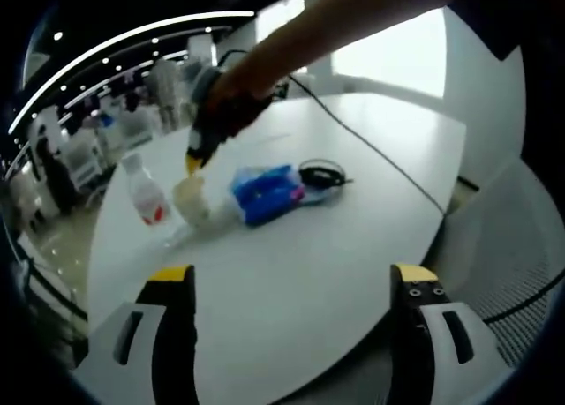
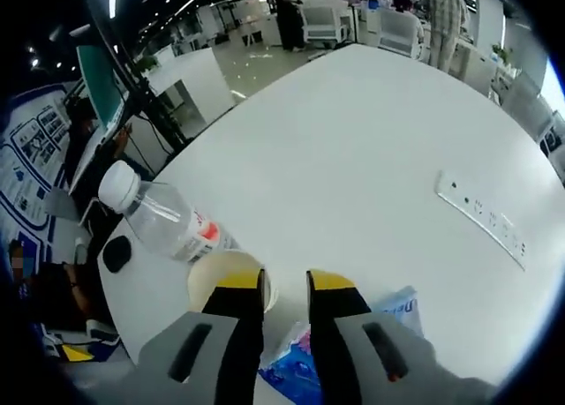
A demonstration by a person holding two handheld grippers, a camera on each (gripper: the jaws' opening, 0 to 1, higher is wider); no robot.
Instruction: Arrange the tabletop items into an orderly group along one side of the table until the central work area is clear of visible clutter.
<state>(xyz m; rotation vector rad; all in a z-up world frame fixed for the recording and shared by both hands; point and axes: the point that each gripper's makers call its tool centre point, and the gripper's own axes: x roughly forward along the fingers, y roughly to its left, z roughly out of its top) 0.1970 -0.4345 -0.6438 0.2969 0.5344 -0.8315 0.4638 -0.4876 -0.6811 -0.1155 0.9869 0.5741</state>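
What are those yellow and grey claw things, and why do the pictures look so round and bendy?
A person holds a grabbing tool in each hand, and each tool carries a camera with a bulgy lens, so everything looks curved. In the left gripper view, the left gripper hangs open over the white table, holding nothing. Farther off, the person's arm brings the right gripper to a paper cup. Beside the cup lie a plastic bottle, a blue packet and a coiled black cable. The right gripper view looks along the right gripper: its jaws are nearly closed, one at the cup's rim.
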